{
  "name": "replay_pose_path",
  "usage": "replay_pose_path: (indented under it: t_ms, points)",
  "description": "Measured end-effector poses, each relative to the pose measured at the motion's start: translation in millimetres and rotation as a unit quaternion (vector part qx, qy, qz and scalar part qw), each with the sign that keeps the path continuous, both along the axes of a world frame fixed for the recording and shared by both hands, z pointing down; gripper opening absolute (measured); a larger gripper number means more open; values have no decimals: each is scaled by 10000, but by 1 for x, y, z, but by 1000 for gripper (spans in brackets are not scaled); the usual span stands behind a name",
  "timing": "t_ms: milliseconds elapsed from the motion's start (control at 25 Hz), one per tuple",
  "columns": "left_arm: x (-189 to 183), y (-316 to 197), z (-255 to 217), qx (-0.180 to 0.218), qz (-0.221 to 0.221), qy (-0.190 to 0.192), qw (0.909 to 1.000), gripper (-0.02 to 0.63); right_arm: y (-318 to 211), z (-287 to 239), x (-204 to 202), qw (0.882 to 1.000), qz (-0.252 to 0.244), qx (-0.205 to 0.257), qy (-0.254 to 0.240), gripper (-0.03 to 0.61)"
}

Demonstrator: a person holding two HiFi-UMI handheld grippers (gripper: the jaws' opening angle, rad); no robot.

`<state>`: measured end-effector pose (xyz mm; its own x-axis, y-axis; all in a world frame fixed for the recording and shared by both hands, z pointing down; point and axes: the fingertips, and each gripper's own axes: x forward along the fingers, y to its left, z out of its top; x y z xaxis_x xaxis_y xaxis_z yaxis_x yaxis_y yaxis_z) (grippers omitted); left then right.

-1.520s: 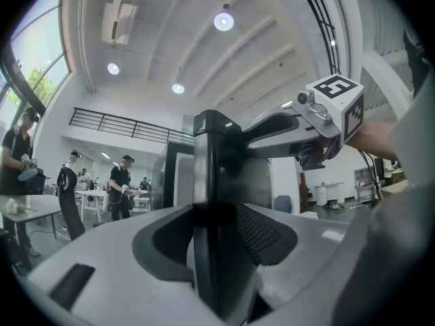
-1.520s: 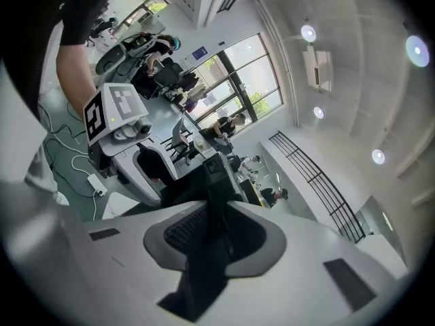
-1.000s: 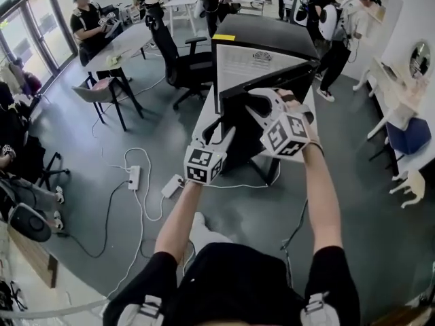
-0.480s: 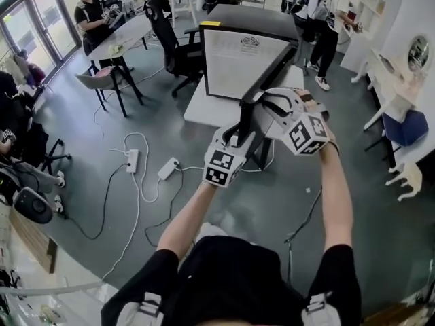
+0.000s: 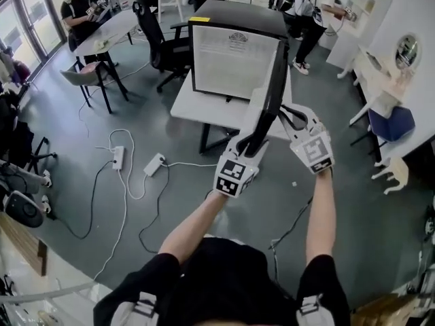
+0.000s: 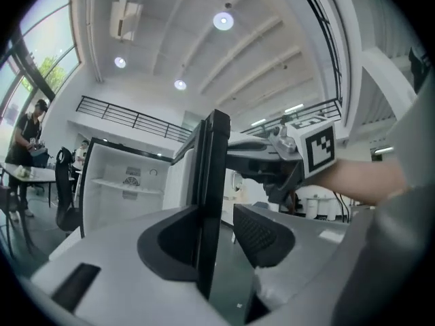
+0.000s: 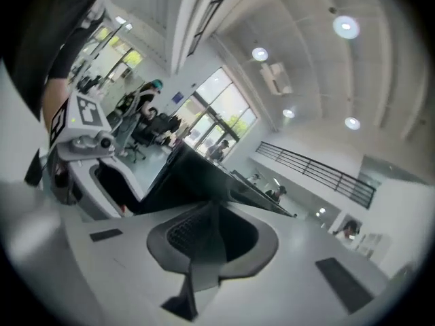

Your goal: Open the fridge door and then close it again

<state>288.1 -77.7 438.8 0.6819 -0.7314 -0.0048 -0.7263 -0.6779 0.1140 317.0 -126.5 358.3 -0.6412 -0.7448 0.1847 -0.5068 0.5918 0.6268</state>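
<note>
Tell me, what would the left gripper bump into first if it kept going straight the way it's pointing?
The black fridge door. Its edge stands right between the closing jaws of the left gripper, so going straight on would most likely just push the gripper further onto the door before it met anything else.
</note>
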Motion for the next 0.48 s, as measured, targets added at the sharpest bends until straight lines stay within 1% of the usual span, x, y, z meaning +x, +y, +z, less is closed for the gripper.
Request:
replay_pose_path:
  t_ms: [40, 80, 160, 240, 320, 400, 440, 480]
  points:
    - [6, 0, -2, -16, 60, 96, 9999, 156, -2, 4, 10, 9983, 198, -136, -526, 17]
    - [11, 0, -3, -45, 139, 170, 9997, 149, -3, 7, 19, 9933, 366, -218, -1078, 11]
    - [18, 1, -3, -154, 301, 281, 9990, 106, 0, 11, 32, 9747, 611, -259, -2133, 8]
    - [18, 4, -1, -280, 361, 458, 9979, 51, 10, 20, 39, 9521, 880, -322, -2909, 6]
    - [12, 6, 0, -399, 286, 719, 9962, 29, 23, 32, 47, 9312, 1171, -439, -3423, 6]
    - [4, 8, 2, -474, 138, 866, 9950, 0, 36, 44, 55, 9120, 1412, -539, -3814, 6]
    - [0, 10, 3, -479, 71, 867, 9951, 0, 43, 51, 56, 9051, 1479, -592, -3943, 6]
    - [-4, 12, 5, -471, 3, 845, 9953, 0, 49, 60, 57, 9009, 1529, -645, -4010, 5]
